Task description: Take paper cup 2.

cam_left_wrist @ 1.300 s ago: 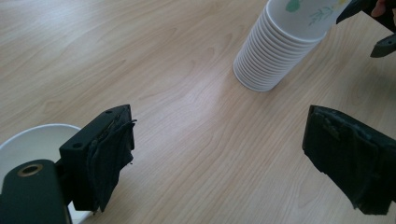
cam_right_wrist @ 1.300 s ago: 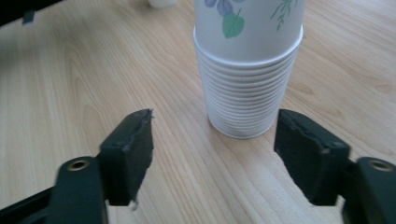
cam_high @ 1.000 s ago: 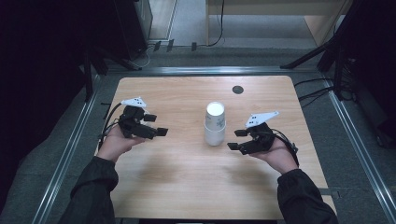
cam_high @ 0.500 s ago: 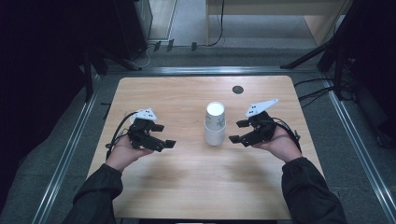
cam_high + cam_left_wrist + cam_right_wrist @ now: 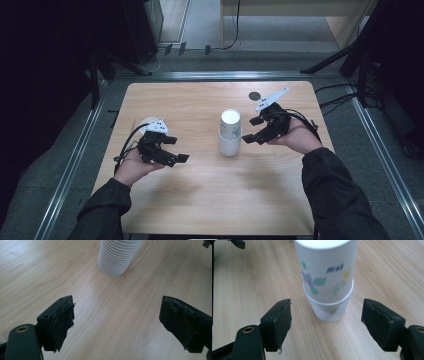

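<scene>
High view: cup stack [image 5: 230, 132] upright mid-bench [image 5: 190, 200]; right tongs [image 5: 256, 131] just beside, left tongs [image 5: 175, 150] well apart.
Left gripper view: gaping, empty, stack far ahead.
Right gripper view: wide open, empty, stack close, centred between jaws.

The wooden table [image 5: 200, 210] in front of me has a pale, grained top and rounded corners; a small dark disc [image 5: 254, 95] lies flat near its far edge; metal rails [image 5: 74, 160] run along the grey floor [image 5: 40, 175] on both sides and across the far end; beyond the far rail I see a dark cabinet [image 5: 142, 25] at the left, a black cable [image 5: 236, 30] trailing over the floor, and slanting black stand legs [image 5: 330, 62] at the right.
</scene>
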The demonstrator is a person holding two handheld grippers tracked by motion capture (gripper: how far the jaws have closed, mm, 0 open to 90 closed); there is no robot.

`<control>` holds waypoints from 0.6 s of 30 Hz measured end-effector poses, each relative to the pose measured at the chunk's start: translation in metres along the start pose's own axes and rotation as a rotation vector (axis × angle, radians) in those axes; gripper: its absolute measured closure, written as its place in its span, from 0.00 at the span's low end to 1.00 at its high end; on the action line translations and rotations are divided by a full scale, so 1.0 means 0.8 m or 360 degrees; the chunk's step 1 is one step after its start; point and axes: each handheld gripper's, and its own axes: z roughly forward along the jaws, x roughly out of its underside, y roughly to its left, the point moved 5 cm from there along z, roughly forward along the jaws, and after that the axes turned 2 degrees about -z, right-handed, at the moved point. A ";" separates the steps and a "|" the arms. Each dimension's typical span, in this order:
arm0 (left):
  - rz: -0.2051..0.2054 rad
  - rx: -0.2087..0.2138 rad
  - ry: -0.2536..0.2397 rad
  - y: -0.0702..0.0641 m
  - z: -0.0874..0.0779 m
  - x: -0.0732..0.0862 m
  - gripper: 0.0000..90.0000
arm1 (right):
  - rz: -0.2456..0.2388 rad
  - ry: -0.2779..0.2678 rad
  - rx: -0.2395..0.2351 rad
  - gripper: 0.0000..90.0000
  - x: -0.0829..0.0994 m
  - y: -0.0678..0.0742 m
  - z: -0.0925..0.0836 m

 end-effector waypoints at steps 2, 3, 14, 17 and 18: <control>0.0010 0.0010 0.0003 -0.002 0.001 0.000 0.14 | -0.0017 0.0015 -0.0018 0.27 -0.008 -0.001 0.001; 0.0019 0.0006 0.0006 -0.003 0.001 0.000 0.14 | -0.0030 0.0023 -0.0020 0.27 -0.012 -0.001 0.002; 0.0048 0.0023 0.0035 -0.009 0.010 0.001 0.14 | -0.0130 0.0106 -0.0039 0.26 -0.044 -0.006 0.005; 0.0058 0.0023 0.0048 -0.010 0.013 0.002 0.14 | -0.0137 0.0139 -0.0050 0.26 -0.053 -0.008 0.009; 0.0057 0.0026 0.0051 -0.010 0.015 0.002 0.14 | -0.0145 0.0160 -0.0053 0.26 -0.055 -0.008 0.011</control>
